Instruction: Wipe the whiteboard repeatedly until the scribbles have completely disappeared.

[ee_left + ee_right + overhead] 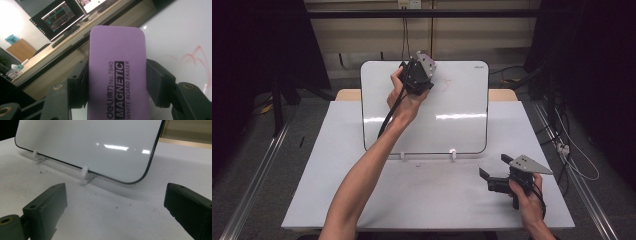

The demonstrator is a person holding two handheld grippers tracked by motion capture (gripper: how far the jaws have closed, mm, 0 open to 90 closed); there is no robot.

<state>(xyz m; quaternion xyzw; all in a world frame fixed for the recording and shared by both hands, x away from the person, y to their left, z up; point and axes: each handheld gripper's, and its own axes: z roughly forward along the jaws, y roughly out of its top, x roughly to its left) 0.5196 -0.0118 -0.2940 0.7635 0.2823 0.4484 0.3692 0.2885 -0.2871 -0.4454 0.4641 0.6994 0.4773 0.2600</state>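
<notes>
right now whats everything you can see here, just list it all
whiteboard: 1, white with dark rim, propped up at the back of the table on clips
red marks: a few faint strokes, red, upper part of the whiteboard, right of the left gripper
eraser: 1, purple with a black label, clamped between the left gripper's jaws
clips: 2, white, under the whiteboard's lower edge
table: 1, white top with a wooden edge behind the board
monitors: 2 at least, dark, lit screens, on a desk far off in the left gripper view
left gripper: 1, black, raised at the whiteboard's upper part, shut on the eraser
right gripper: 1, black, low over the table's right front, jaws open, nothing between them
</notes>
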